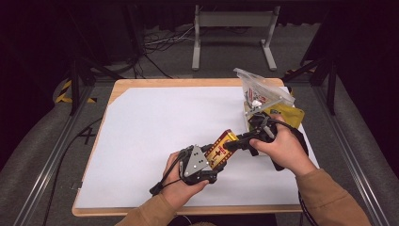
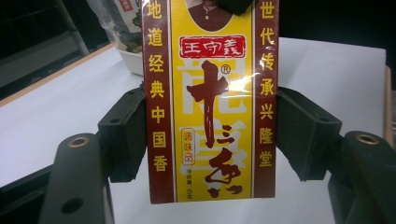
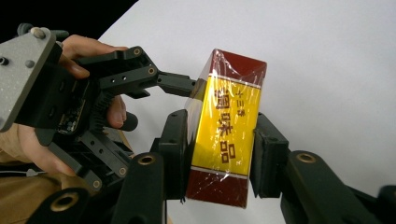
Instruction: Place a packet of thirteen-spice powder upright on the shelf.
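1. The yellow-and-red box (image 2: 210, 107) sits close up, above the white table (image 1: 155, 122), near 5 o'clock.
2. The left gripper (image 1: 207, 165) squeezes one end.
3. The right gripper (image 1: 233, 145) squeezes the other end, likely to pass it over.

The box (image 2: 212, 107) is coloured yellow with dark red borders and lettering; the table (image 1: 155, 122) is covered in white.

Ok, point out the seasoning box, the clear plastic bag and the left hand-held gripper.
seasoning box (image 2: 211, 107), left gripper view, yellow front panel.
clear plastic bag (image 1: 261, 87), high view, its upper middle.
left hand-held gripper (image 2: 210, 133), left gripper view, midway between its fingertips.
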`<state>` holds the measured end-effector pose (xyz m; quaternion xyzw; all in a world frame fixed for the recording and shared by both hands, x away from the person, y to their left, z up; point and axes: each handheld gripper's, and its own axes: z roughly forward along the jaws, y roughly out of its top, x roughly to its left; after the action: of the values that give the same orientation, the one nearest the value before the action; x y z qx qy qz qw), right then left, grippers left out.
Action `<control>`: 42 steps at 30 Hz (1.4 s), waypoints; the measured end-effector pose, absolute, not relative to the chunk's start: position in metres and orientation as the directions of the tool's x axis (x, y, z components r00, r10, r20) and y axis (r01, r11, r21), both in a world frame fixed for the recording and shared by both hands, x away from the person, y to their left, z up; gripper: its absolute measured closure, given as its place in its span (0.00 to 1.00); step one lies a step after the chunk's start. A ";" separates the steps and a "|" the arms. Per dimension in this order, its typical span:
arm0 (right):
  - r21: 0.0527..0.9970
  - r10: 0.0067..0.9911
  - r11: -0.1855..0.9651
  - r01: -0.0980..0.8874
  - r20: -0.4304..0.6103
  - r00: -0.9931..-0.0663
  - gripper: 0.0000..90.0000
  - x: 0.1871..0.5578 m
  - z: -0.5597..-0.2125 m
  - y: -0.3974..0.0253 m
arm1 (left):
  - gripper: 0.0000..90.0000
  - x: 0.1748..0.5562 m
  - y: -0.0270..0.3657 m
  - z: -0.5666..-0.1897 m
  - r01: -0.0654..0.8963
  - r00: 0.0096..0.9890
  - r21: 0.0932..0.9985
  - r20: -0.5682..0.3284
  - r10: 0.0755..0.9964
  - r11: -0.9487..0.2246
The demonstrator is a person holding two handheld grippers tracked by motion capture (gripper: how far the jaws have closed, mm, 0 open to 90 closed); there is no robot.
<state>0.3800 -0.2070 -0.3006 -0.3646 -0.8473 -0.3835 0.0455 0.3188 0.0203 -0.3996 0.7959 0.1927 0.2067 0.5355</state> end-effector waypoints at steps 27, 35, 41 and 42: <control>0.666 0.565 0.549 0.504 0.148 -0.811 0.75 0.375 -0.258 -0.233 | 0.18 0.337 0.062 -0.384 0.192 0.835 0.924 0.022 0.549 -0.330; 0.655 0.543 0.617 0.437 0.047 -0.838 0.75 0.377 -0.245 -0.248 | 0.18 0.341 0.093 -0.382 0.229 0.804 0.923 -0.001 0.594 -0.308; 0.648 0.528 0.646 0.404 0.004 -0.849 0.75 0.381 -0.239 -0.259 | 0.18 0.342 0.112 -0.381 0.242 0.782 0.921 0.001 0.624 -0.304; 0.648 0.524 0.649 0.398 -0.002 -0.852 0.75 0.382 -0.238 -0.260 | 0.18 0.342 0.117 -0.380 0.244 0.779 0.918 0.007 0.626 -0.313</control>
<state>0.3817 -0.2603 -0.2380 -0.2554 -0.9030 -0.3321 -0.0949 0.3419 0.1166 -0.3799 0.7890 0.2759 0.1849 0.5169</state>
